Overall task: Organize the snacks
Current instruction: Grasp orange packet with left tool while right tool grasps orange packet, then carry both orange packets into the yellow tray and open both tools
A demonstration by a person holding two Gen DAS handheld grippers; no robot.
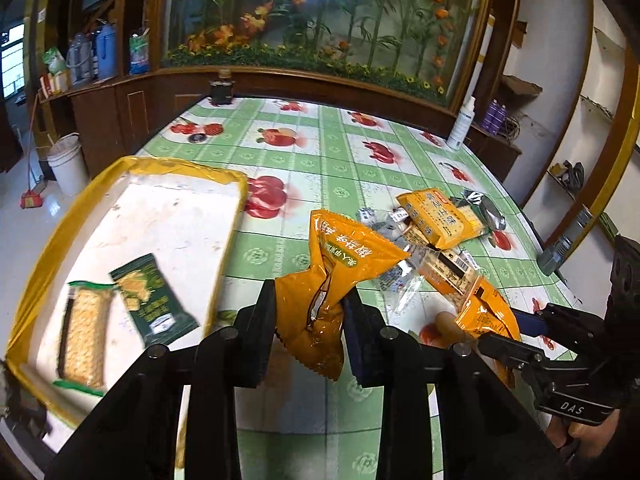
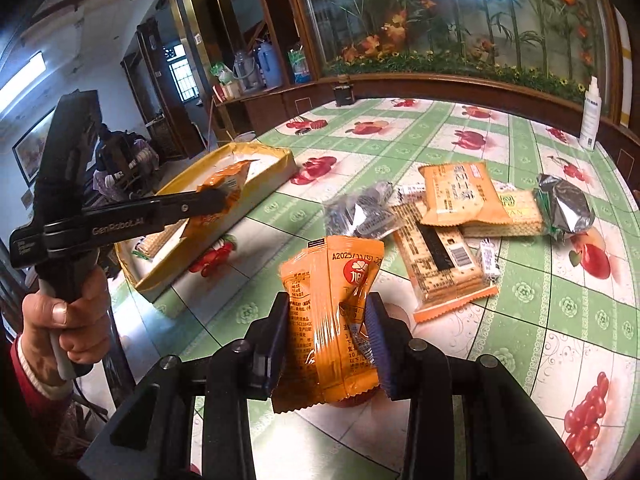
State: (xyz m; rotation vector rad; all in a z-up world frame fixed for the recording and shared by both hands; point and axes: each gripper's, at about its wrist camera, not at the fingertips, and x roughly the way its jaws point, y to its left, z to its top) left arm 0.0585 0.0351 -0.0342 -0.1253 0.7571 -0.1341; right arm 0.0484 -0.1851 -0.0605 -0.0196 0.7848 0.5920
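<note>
My left gripper is shut on a crumpled orange snack packet, held just right of the yellow-rimmed white tray. In the right wrist view that gripper hangs over the tray. A cracker packet and a dark green packet lie in the tray. My right gripper is shut on a second orange packet, raised above the table. Behind it lies a pile of snacks: an orange cracker packet, a barcoded cracker packet and silver packets.
A white spray bottle and a dark jar stand at the table's far edge, before a glass case of flowers. A white bucket stands on the floor left of the table. A person's hand grips the left handle.
</note>
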